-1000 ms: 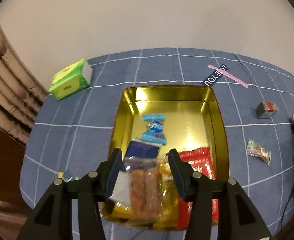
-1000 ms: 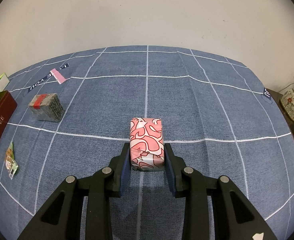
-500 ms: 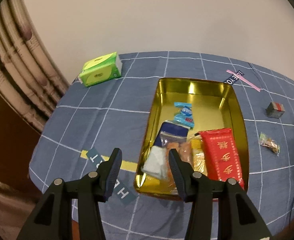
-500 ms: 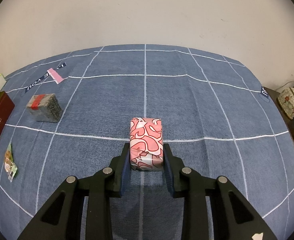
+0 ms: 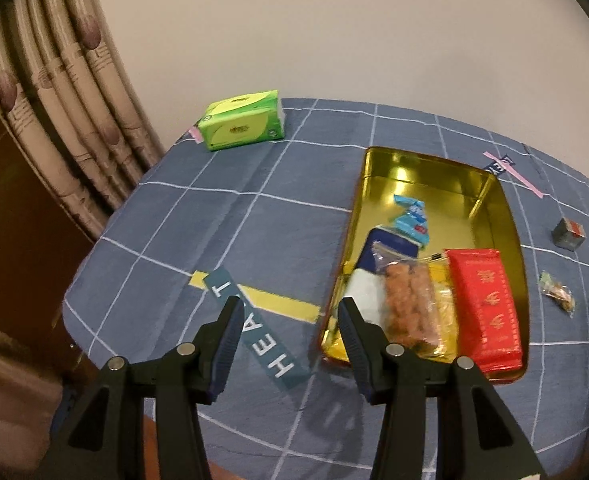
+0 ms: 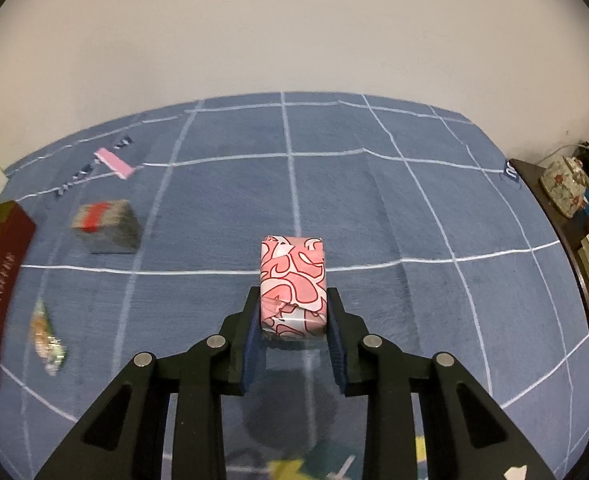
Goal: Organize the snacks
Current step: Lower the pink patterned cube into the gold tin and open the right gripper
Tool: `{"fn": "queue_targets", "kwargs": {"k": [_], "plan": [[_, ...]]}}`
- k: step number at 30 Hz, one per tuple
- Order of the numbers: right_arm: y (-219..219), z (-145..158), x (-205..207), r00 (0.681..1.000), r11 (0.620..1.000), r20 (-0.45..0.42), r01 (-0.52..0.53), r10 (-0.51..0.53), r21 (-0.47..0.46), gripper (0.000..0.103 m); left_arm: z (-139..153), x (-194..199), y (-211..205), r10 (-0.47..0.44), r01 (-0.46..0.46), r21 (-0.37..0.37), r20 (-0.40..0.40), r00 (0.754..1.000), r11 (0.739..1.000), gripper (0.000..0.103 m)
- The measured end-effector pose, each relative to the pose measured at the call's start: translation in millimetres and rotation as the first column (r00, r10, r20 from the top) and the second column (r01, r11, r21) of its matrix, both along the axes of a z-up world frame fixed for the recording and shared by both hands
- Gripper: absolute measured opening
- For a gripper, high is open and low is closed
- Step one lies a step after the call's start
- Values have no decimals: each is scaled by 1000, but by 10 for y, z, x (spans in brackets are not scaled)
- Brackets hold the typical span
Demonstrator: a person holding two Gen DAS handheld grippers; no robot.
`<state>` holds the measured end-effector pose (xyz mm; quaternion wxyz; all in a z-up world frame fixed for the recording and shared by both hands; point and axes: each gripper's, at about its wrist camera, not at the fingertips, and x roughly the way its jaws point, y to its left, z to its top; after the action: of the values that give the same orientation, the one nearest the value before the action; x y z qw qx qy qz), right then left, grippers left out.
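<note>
- Step in hand, as I judge it: the right gripper point(image 6: 293, 334) has clenched on the pink-patterned packet point(image 6: 293, 286), its pads pressed on both flanks; the packet sits at about 6 o'clock of the right wrist view, seemingly just off the blue checked cloth point(image 6: 374, 208), with its shadow below it.
- The left gripper point(image 5: 288, 344) hangs released and empty; nothing is between its jaws; it is over the cloth beside the near left corner of the gold tin point(image 5: 358, 216).
- The tin, at 3 o'clock of the left view, already holds a red packet point(image 5: 484, 304), a clear bag of brown snacks point(image 5: 410, 300) and a blue candy point(image 5: 412, 220); its far half is bare.
- Next move, by my reading: carry the pink packet toward 9 o'clock, over the tin's rim, and let go in the bare far half.
- Loose snacks on that path: the grey block with a red band point(image 6: 106, 226) at 10 o'clock and a small clear sachet point(image 6: 48, 336) at 8 o'clock; pass above them.
- Edges: the cloth ends near a shelf at 3 o'clock; the stretch between packet and tin is otherwise open.
</note>
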<state>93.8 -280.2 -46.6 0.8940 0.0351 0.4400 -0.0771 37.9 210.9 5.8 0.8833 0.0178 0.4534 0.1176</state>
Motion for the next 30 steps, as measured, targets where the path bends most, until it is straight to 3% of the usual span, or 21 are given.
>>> {"fn": "queue_targets", "kwargs": {"k": [8, 15, 23, 30], "plan": [[573, 358, -69, 994, 994, 44, -102, 101, 29, 27, -49, -54, 75, 15, -15, -32, -2, 1000, 999, 56], [1172, 487, -72, 979, 978, 42, -202, 199, 60, 27, -24, -69, 106, 30, -29, -55, 8, 1000, 998, 57], [2104, 610, -25, 927, 924, 44, -375, 372, 72, 27, -18, -84, 241, 80, -79, -85, 9, 997, 993, 57], [2746, 506, 53, 885, 884, 13, -465, 465, 53, 27, -23, -97, 313, 104, -103, -104, 6, 995, 989, 57]]}}
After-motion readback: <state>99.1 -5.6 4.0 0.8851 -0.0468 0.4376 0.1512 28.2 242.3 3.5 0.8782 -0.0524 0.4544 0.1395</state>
